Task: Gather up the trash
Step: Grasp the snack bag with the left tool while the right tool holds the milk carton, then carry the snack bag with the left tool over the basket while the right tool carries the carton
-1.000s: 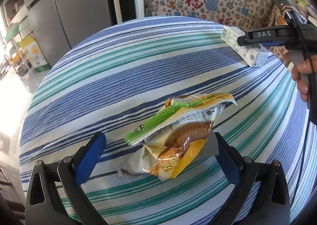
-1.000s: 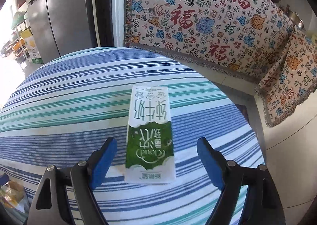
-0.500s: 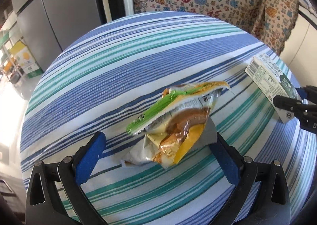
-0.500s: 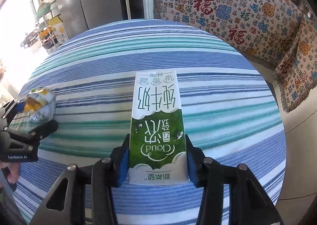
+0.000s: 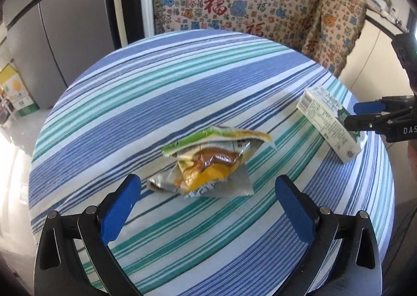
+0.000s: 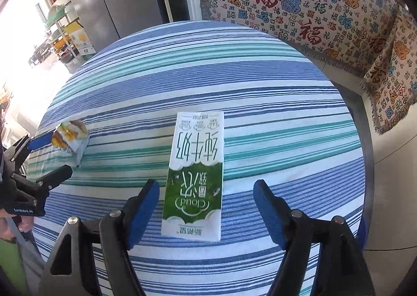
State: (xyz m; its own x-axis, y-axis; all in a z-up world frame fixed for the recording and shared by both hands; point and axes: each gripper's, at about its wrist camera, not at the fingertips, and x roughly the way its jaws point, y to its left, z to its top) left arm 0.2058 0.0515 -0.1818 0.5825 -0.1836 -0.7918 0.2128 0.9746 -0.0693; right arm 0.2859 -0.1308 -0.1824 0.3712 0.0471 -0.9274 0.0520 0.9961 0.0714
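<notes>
Both claws gape empty: left claw (image 5: 207,199) straddles the wrapper (image 5: 208,163), right claw (image 6: 206,205) the carton (image 6: 195,173); squeezing comes next.

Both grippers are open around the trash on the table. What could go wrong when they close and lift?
1. The crumpled wrapper is soft and uneven; the left gripper may catch only a corner and drop it.
2. The milk carton lies off-centre in the right gripper, so closing may twist it.

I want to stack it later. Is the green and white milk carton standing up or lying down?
Lying down. The green and white milk carton rests flat on its broad side on the striped tablecloth, its printed front facing up, between the right gripper's open jaws.
</notes>
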